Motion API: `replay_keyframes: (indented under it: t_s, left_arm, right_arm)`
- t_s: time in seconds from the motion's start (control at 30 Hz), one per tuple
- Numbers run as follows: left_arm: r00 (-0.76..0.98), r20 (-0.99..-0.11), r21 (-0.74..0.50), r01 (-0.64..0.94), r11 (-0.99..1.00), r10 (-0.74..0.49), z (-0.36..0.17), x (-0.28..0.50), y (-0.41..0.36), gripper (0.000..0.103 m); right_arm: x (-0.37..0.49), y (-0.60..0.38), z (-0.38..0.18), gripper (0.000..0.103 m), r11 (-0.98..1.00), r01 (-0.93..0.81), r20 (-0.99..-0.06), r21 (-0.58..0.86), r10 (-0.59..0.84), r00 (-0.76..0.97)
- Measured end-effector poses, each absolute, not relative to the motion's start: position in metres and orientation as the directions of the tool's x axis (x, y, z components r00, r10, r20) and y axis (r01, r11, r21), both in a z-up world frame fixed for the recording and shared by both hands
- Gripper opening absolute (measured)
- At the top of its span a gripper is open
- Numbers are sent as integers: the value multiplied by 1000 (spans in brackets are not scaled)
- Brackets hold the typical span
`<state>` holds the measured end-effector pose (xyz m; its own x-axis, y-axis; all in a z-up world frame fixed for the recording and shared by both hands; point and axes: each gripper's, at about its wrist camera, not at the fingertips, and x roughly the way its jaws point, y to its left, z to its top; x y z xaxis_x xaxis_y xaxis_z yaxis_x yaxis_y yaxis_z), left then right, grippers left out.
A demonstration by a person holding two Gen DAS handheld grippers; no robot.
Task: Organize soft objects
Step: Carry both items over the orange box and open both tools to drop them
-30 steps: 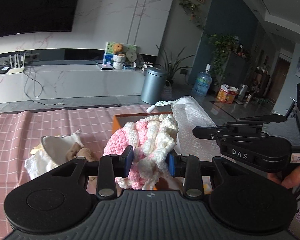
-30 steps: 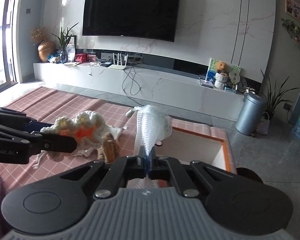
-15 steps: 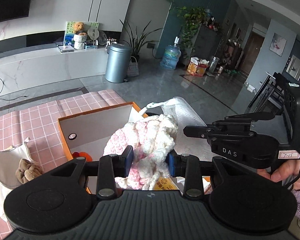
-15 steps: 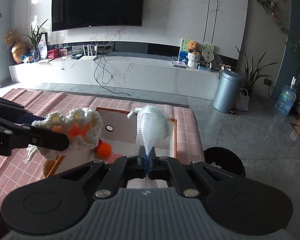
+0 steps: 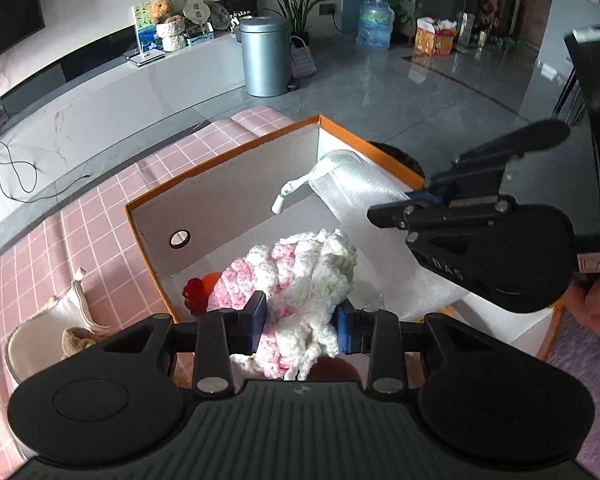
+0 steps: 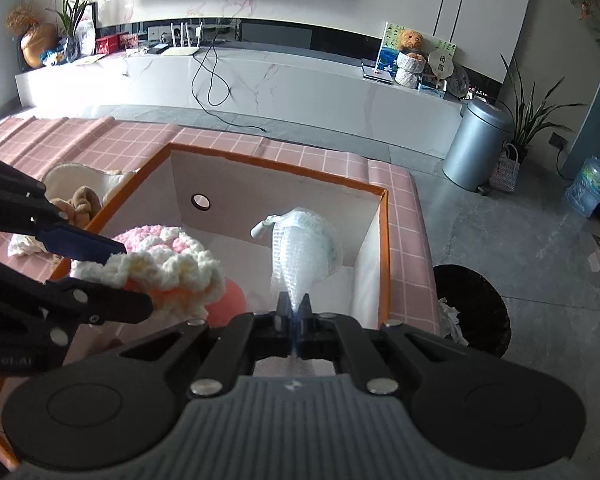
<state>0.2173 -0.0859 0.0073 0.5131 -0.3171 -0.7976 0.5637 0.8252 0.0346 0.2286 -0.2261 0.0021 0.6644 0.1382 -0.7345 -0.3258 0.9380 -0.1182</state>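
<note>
My left gripper (image 5: pixel 300 326) is shut on a pink and white crocheted piece (image 5: pixel 300 272) and holds it over the open orange box (image 5: pixel 220 160). The piece also shows in the right wrist view (image 6: pixel 168 268), held by the left gripper (image 6: pixel 116 276). My right gripper (image 6: pixel 294 312) is shut on a white mesh pouch with a small handle (image 6: pixel 304 240), held inside the box (image 6: pixel 276 160) near its right wall. In the left wrist view the pouch (image 5: pixel 356 188) hangs from the right gripper (image 5: pixel 396 208).
A red and orange soft thing (image 5: pixel 198 290) lies in the box. A white cloth holder with a brown plush (image 5: pixel 72 336) lies on the pink checked cloth (image 5: pixel 80 240) left of the box. A dark bin (image 6: pixel 472 308) stands right of the table.
Both grippers have moved right from over the cloth to over the orange box and tilted down into it, each still holding its item.
</note>
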Motion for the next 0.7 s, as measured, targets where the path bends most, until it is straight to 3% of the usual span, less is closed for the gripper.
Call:
replay_keyframes:
  t_s: [0.43,0.7]
  left_arm:
    - [450,-863,173,689,704,-229,-29,219,-101,40]
    - [438,-872,166,684,710,-218,-32,227,-101,45]
  right_arm:
    - [257,-203,-38,1,900,-397,-803,-179,100,588]
    - [254,-201,-41,13,894,-408,-808,-189,95,581]
